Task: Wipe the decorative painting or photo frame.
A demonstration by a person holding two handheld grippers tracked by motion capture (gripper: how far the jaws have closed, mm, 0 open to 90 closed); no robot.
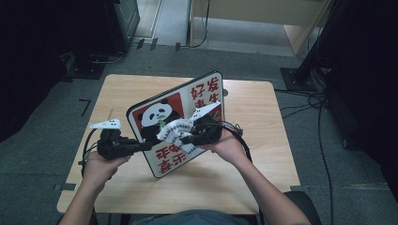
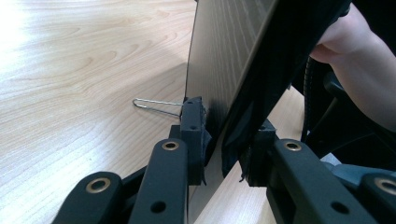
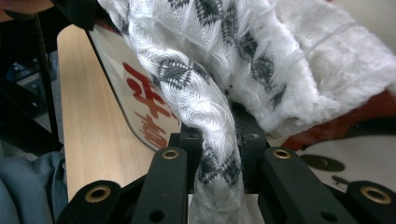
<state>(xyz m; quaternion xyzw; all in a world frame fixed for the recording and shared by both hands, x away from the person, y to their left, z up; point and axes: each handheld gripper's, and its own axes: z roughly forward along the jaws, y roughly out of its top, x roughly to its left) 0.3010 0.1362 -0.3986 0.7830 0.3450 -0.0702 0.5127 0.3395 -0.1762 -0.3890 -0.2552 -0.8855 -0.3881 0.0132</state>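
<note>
Right hand-held gripper (image 3: 218,154) clamped on cloth (image 3: 205,98), pressing it to board (image 1: 180,119); left hand-held gripper (image 2: 224,140) pinches board edge, tilted over counter (image 1: 253,164). Risk: hard wipe twists board loose.

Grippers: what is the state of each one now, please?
Left tool: shut on the panda board edge.
Right tool: shut on the white patterned cloth.

Left gripper (image 1: 141,146) clamped, level; right gripper (image 1: 185,137) clamped, pointing left.
</note>
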